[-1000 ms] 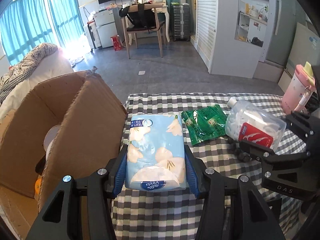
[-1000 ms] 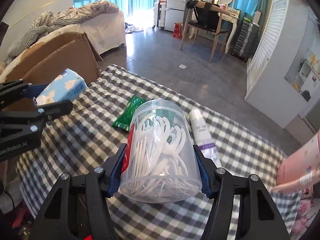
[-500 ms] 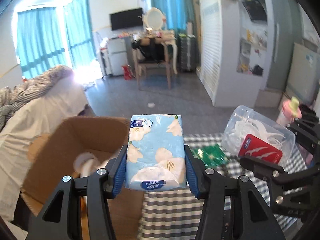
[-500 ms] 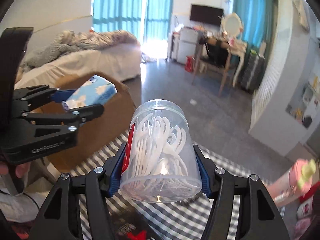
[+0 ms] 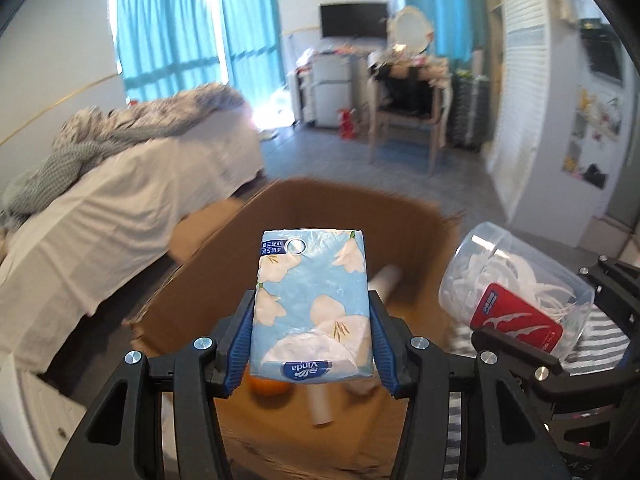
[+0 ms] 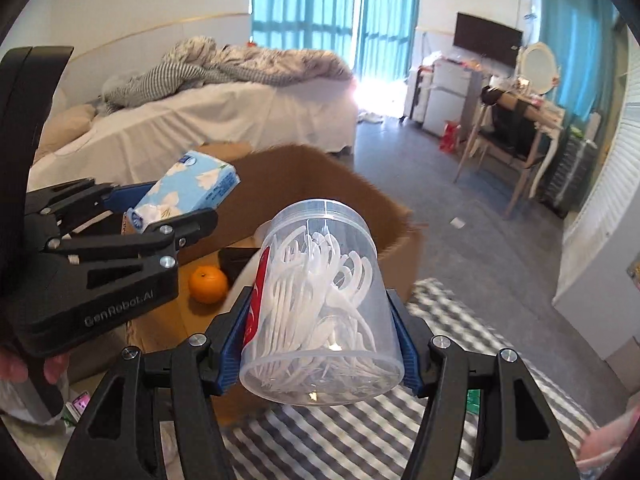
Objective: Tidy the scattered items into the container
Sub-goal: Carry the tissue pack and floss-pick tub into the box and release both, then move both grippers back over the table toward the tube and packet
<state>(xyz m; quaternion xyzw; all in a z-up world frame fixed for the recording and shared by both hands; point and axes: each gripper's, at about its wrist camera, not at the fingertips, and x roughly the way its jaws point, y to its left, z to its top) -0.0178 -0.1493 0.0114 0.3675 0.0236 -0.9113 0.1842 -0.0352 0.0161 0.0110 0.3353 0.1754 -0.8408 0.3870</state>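
My left gripper (image 5: 312, 340) is shut on a blue flowered tissue pack (image 5: 312, 304) and holds it in the air above the open cardboard box (image 5: 352, 204). The pack also shows in the right wrist view (image 6: 188, 192), over the box (image 6: 320, 176). My right gripper (image 6: 320, 356) is shut on a clear plastic jar of white floss picks (image 6: 320, 308) with a red label, held above the checked tablecloth (image 6: 360, 440) at the box's right edge. The jar also shows in the left wrist view (image 5: 516, 292).
The box holds an orange (image 6: 208, 284), a dark object (image 6: 236, 260) and white tubes (image 5: 320, 404). A bed with white sheets (image 6: 224, 116) lies behind the box. A chair and dressing table (image 6: 516, 136) stand at the far right.
Both grippers have moved left from over the table toward the box, each carrying its item. The tissue pack now hangs over the box opening; the jar is at the box's edge.
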